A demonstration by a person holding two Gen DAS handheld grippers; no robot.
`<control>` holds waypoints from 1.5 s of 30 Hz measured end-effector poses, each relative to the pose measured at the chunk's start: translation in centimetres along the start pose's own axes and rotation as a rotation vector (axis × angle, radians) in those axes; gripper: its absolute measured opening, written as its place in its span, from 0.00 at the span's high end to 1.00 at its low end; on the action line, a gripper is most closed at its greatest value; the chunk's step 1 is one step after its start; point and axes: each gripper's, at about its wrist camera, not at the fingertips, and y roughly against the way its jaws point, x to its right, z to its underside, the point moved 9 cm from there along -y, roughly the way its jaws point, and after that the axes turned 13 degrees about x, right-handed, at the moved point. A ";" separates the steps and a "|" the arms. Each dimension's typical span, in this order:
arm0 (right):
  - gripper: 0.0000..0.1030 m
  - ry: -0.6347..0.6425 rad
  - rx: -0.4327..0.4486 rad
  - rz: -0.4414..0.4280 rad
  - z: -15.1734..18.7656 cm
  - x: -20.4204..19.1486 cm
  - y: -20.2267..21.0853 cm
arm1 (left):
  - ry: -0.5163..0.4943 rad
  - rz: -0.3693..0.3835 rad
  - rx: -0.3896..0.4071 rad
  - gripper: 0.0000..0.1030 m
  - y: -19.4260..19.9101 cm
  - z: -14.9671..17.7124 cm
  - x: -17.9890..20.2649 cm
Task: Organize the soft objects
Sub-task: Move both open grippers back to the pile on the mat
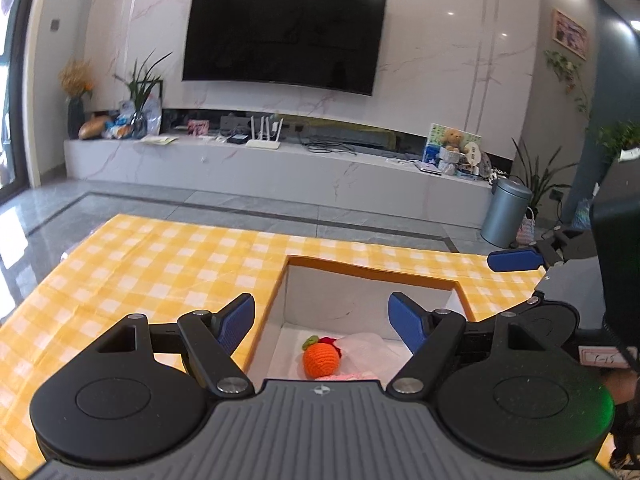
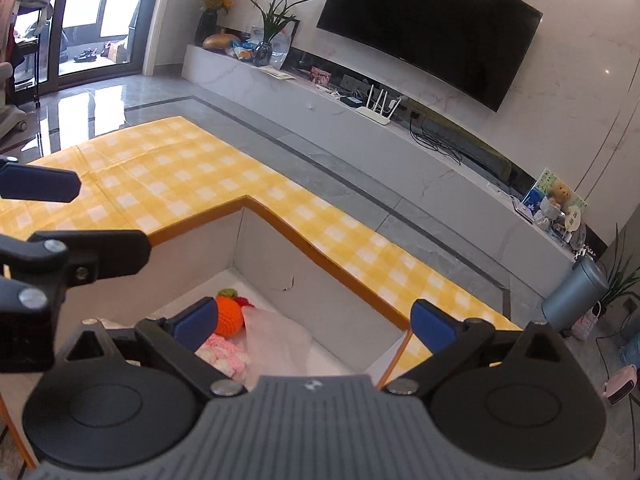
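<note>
Both hand-held grippers, your left [image 1: 321, 322] and right [image 2: 316, 322], hang spread and empty above the white box [image 2: 280, 248], where the orange crocheted fruit [image 1: 321, 361], pink knitted piece [image 2: 224, 354] and sheer white cloth [image 2: 276, 340] already lie just beneath them, and the yellow checked table [image 1: 160, 264] shows nothing left to gather.

A deep white box [image 2: 264, 248] sits sunk into the yellow checked table [image 2: 176, 176]. Inside it, an orange knitted ball [image 2: 229, 317] lies beside a thin white cloth [image 2: 276, 344], behind a pink knitted piece [image 2: 224, 356].
</note>
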 end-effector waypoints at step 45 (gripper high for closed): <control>0.02 -0.531 0.020 0.442 18.2 29.2 15.8 | -0.389 0.295 -0.180 0.13 -0.3 5.9 27.3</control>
